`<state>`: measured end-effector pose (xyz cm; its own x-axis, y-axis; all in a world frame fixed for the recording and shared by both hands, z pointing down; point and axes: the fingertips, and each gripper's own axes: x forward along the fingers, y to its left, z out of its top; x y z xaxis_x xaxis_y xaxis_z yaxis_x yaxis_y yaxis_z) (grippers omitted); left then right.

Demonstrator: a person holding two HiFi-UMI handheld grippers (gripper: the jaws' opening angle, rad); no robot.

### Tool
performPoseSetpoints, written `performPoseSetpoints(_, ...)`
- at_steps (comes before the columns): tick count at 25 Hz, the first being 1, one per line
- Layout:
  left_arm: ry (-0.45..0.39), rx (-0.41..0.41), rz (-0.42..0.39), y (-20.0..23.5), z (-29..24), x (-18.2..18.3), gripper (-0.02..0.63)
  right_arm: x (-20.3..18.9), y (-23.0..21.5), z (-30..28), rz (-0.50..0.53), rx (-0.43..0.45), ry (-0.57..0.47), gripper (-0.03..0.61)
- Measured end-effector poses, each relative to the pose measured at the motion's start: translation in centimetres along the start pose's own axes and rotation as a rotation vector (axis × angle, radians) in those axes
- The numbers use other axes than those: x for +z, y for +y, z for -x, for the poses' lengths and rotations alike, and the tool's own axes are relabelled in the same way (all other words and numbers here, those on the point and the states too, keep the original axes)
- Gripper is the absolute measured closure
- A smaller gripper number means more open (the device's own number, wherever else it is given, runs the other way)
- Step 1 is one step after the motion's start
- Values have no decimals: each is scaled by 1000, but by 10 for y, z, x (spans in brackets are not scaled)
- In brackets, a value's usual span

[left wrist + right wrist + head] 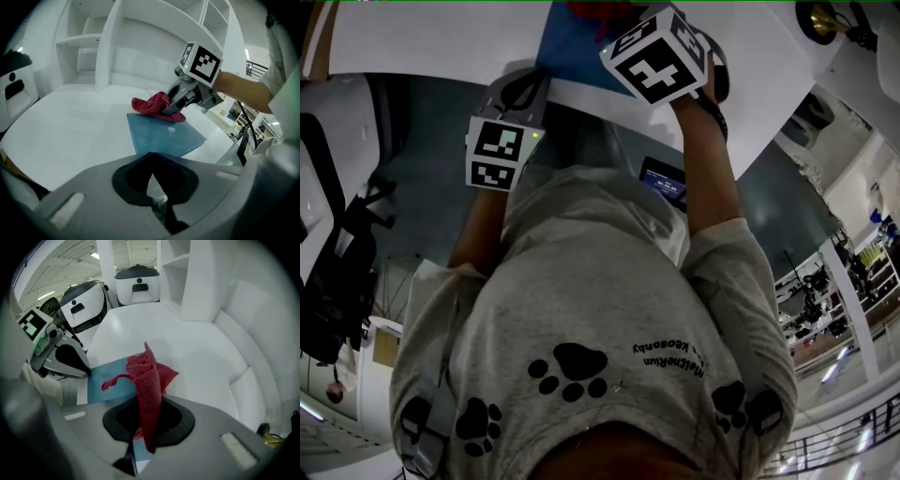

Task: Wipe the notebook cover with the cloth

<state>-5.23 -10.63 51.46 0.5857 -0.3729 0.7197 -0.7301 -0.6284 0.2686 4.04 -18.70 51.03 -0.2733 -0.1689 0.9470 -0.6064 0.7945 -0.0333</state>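
On the white table [70, 126] lies the blue notebook [164, 136], largely hidden in the head view. The left gripper [83, 370] hovers beside it, jaws together and empty. The right gripper [172, 108] clamps the red cloth [150, 103] on the notebook's far edge.
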Motion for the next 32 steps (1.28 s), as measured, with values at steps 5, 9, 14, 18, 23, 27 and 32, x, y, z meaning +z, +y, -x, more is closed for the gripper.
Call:
performPoseSetpoints(5,-2,5,12,1,1,-1,614,-25,-9,8,-20,-15,21,534)
performPoseSetpoints(9,-2,4,23,0,0,-1,614,-44,-18,14,-31,-35,40,534)
performPoseSetpoints(14,9,7,17,0,-1,-1,614,-69,-29,22,-64,-61,65,534)
performPoseSetpoints(18,7,9,15,1,-2,1,614,-84,-35,25,-83,-92,79,534)
performPoseSetpoints(23,3,10,22,-1,-4,3,614,-104,-42,31,-113,-118,107,534)
performPoseSetpoints(27,1,13,20,-1,-5,4,614,-115,-45,38,-171,-139,99,534)
performPoseSetpoints(32,2,13,23,-1,-6,3,614,-105,-37,61,-190,-160,40,534)
